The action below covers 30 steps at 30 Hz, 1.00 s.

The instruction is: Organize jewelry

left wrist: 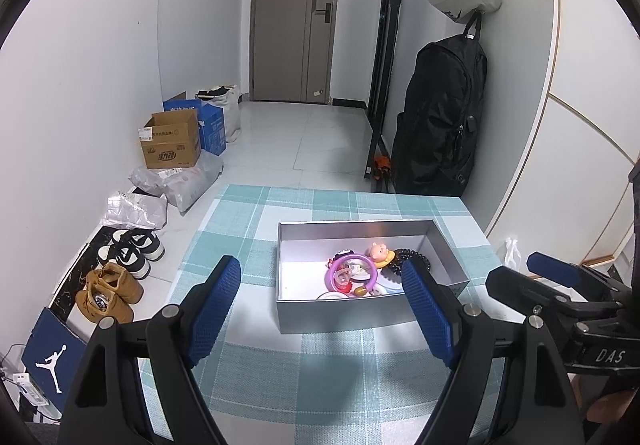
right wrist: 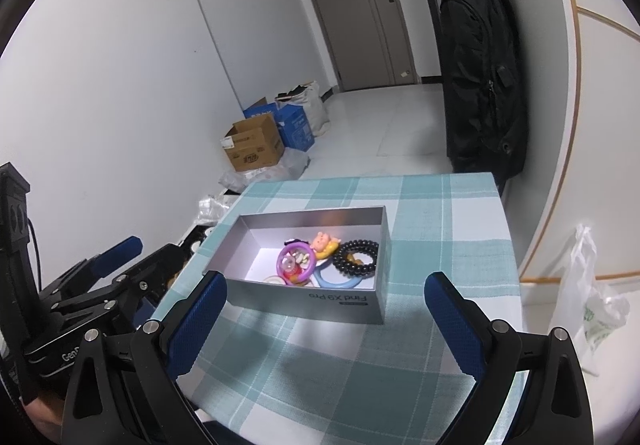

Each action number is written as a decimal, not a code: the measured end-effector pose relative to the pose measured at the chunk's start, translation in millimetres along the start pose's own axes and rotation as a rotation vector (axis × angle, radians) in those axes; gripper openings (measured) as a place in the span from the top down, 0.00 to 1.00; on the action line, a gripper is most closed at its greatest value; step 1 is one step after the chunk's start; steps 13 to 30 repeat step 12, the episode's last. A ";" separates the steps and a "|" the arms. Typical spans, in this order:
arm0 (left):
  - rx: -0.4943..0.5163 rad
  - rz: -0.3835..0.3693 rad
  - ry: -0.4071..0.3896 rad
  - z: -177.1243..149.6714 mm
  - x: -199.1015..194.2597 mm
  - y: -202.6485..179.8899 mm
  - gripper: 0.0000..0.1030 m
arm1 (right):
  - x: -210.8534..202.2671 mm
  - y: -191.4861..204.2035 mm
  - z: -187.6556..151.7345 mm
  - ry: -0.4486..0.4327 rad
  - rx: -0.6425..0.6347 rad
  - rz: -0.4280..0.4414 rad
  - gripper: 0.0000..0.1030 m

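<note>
An open grey box (left wrist: 288, 313) (right wrist: 352, 309) sits on the teal checked tablecloth (left wrist: 320, 373) (right wrist: 440, 245). Inside lie a purple ring (left wrist: 338, 269) (right wrist: 282, 255), a black bead bracelet (left wrist: 412, 256) (right wrist: 356, 257), an orange-pink piggy charm (left wrist: 380, 253) (right wrist: 324, 243), a light blue ring (right wrist: 332, 282) and small pieces. My left gripper (left wrist: 320, 309) is open and empty, hovering just in front of the box. My right gripper (right wrist: 324, 321) is open and empty, also in front of the box. Each gripper shows at the edge of the other's view.
The table's left edge drops to a floor with shoes (left wrist: 120, 269), parcels (left wrist: 176, 181) and cardboard boxes (left wrist: 172, 145) (right wrist: 252, 147). A black backpack (left wrist: 440, 117) (right wrist: 480, 85) hangs on the right wall. A white plastic bag (right wrist: 592, 305) hangs right of the table.
</note>
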<state>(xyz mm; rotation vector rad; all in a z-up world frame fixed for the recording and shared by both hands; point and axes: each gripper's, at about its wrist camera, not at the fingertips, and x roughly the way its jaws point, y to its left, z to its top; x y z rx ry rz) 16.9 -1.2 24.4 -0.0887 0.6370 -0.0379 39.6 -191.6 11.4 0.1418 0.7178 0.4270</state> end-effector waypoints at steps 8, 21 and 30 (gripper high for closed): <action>-0.015 -0.012 0.015 -2.2 6.1 3.5 0.23 | -1.7 -1.1 -0.7 0.005 -0.010 -0.007 0.03; -0.011 -0.048 0.039 -1.4 9.7 1.4 0.23 | 1.4 -1.5 -2.3 0.014 -0.025 -0.013 0.03; -0.011 -0.048 0.039 -1.4 9.7 1.4 0.23 | 1.4 -1.5 -2.3 0.014 -0.025 -0.013 0.03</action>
